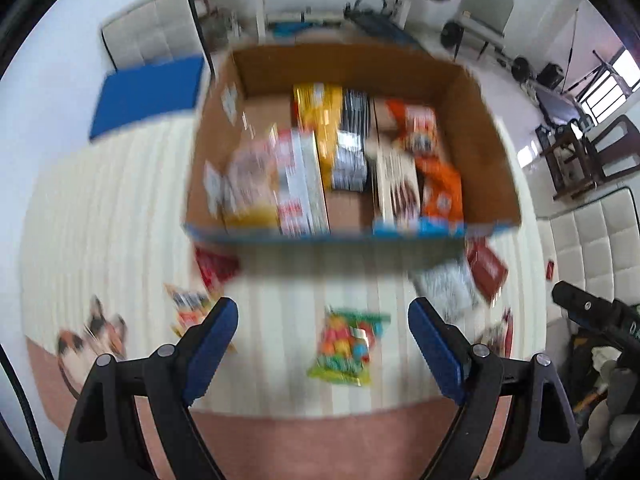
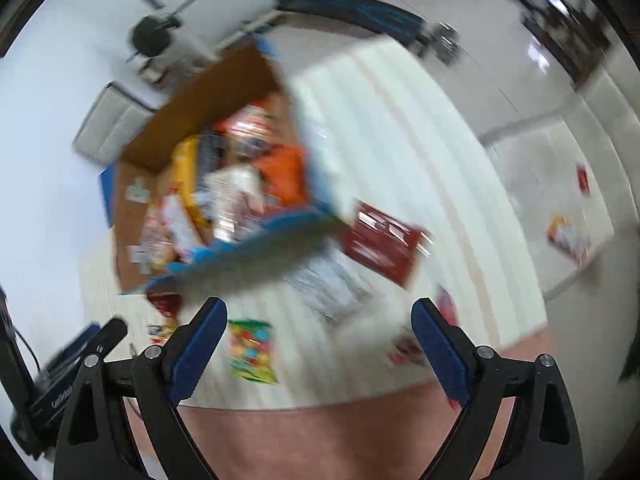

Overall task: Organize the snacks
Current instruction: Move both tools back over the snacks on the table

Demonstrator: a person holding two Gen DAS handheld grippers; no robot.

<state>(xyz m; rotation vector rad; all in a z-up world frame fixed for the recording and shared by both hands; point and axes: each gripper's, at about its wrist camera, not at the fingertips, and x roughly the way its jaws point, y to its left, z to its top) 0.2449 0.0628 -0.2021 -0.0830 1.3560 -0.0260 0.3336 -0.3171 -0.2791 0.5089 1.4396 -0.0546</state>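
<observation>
Both claws are spread wide and empty. The colourful candy bag (image 1: 347,347) lies flat on the striped mat (image 1: 120,208), right between the left gripper (image 1: 323,320) tips, just short of the cardboard box (image 1: 476,128). Looks light, crinkly and slippery, so I'd pinch a sealed edge. From the right gripper (image 2: 318,322), it's by the left finger.

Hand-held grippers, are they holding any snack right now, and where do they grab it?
No. The left hand-held gripper and right hand-held gripper both stand open with nothing between their fingers; the colourful candy bag lies loose below.
</observation>
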